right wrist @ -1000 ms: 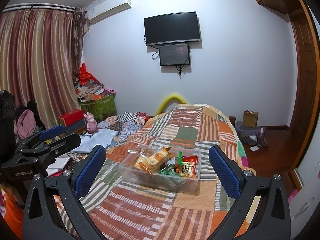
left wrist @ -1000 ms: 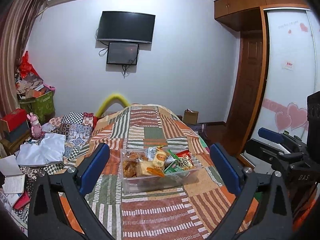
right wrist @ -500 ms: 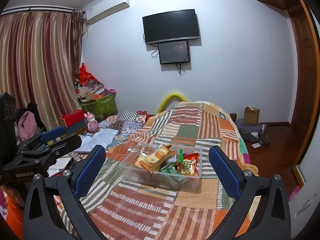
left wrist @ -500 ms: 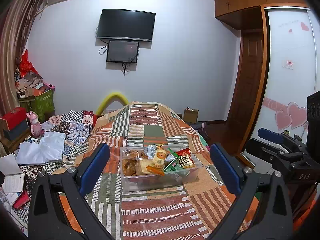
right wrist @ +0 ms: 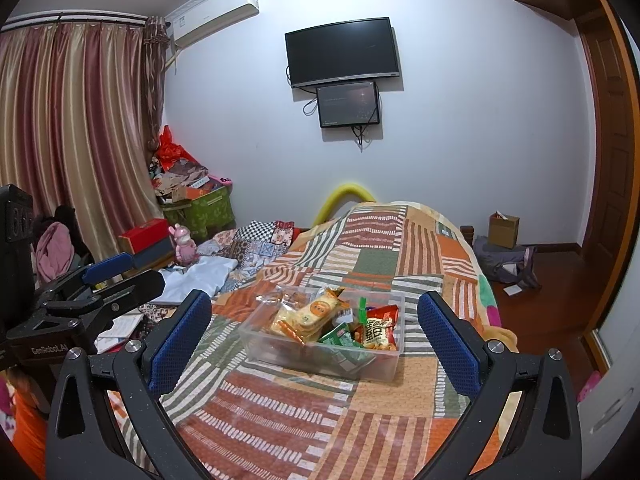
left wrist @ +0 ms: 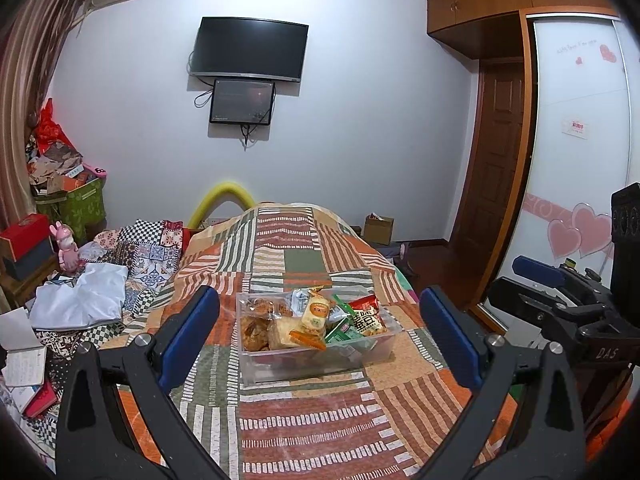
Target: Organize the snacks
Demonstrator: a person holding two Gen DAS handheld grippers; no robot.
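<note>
Both grippers, left [left wrist: 318,338] and right [right wrist: 314,336], hang spread wide and empty, framing the snack bin [left wrist: 316,360] for my reach.

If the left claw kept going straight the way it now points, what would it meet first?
Probably the clear snack bin on the patchwork bedspread; it sits centred between the open left claw fingers, though depth is hard to judge.

Snack bin [left wrist: 256,364]: clear glossy plastic. Snack packets [left wrist: 362,322] inside the bin: shiny printed film. Patchwork bedspread [left wrist: 304,432] under the bin: matt woven cloth. Gripper pads [right wrist: 180,340] near the bin: blue, finely textured. Wardrobe door [left wrist: 496,160] beyond the bin: polished brown wood.
</note>
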